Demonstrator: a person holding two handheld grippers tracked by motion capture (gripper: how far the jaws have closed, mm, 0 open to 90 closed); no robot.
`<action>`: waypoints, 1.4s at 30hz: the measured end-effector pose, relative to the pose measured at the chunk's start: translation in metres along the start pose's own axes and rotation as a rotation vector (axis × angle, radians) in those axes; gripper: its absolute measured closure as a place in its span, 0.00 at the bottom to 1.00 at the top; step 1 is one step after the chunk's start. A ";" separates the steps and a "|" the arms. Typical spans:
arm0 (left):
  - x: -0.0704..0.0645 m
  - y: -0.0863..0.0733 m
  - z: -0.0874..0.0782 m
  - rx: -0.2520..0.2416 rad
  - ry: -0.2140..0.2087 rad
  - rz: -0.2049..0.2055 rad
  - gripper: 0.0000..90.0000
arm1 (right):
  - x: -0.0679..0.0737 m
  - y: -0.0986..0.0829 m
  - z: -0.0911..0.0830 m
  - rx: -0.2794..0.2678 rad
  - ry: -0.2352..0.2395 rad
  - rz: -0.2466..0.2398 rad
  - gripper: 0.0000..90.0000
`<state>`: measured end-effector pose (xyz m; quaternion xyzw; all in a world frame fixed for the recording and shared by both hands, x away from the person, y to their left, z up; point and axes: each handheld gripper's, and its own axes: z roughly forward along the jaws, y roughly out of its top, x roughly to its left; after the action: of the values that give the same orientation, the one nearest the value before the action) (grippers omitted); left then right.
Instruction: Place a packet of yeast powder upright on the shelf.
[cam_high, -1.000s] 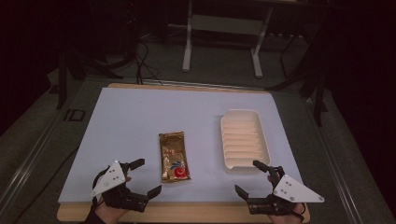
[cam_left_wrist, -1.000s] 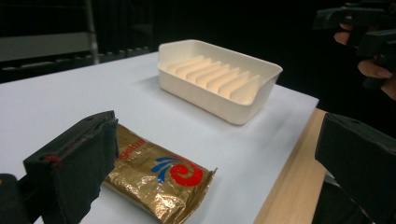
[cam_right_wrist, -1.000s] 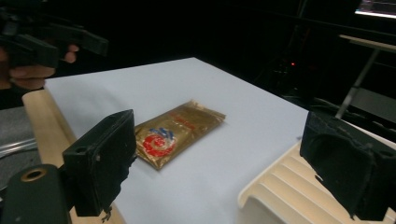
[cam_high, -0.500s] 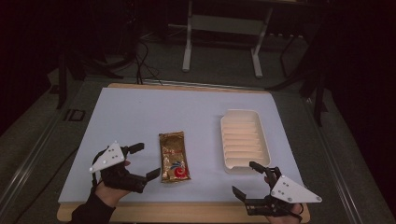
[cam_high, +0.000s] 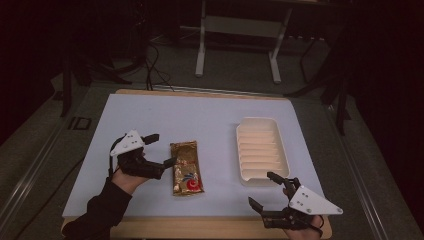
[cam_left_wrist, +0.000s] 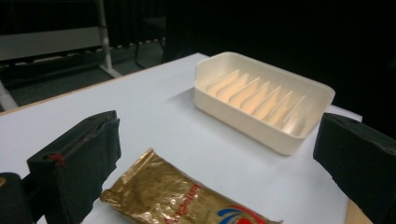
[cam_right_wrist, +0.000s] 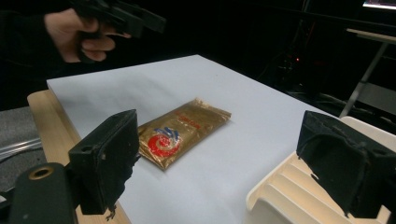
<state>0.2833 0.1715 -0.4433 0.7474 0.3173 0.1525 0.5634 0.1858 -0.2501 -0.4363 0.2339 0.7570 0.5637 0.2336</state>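
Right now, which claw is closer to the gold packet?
Left. The left claw sits open right beside the gold packet, at its left edge. The right claw is open farther off, by the white tray.

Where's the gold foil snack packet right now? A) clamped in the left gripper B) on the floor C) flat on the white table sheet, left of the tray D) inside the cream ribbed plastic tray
C: the gold foil snack packet lies flat on the white table sheet, left of the cream ribbed plastic tray; the left gripper is open beside it, not holding it.
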 end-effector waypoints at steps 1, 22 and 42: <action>0.002 0.000 0.003 0.003 0.016 0.004 0.01 | 0.000 0.000 0.000 0.000 0.000 -0.001 0.14; 0.057 -0.029 0.064 0.162 0.065 -0.022 0.17 | -0.001 -0.004 0.004 0.015 0.026 0.017 0.15; 0.081 -0.059 0.094 0.289 0.137 -0.075 0.36 | 0.001 -0.005 0.006 0.025 0.056 0.024 0.15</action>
<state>0.3816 0.1628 -0.5389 0.7961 0.4013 0.1349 0.4324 0.1883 -0.2467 -0.4430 0.2301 0.7672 0.5633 0.2028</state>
